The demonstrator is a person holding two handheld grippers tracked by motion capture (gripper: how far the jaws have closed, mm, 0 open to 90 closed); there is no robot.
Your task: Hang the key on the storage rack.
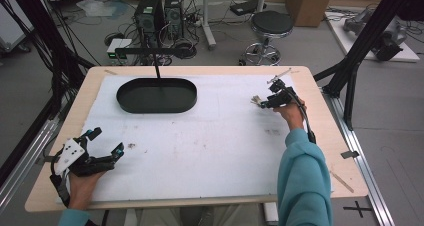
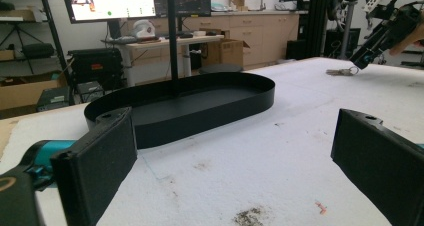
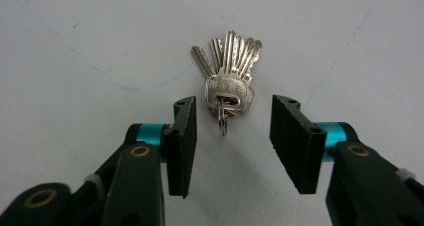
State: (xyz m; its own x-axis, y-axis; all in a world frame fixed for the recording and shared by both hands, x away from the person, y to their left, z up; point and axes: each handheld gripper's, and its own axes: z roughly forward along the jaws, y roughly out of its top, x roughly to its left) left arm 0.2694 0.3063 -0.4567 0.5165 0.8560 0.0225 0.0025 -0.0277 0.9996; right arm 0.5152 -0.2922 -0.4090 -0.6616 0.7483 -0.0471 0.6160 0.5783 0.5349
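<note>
Keys (image 3: 227, 81), a bunch of silver metal blades fanned from a small ring, lie on the white, slightly stained mat (image 1: 210, 146) covering the wooden table (image 1: 325, 131), toward its far right. A black oval tray (image 1: 156, 95) with a low wall sits far left. Left gripper (image 1: 106, 142) rests near left, jaws wide apart, holding nothing. Right gripper (image 3: 232, 131) hangs over the keys, ribbed jaws parted either side of the ring, not gripping.
</note>
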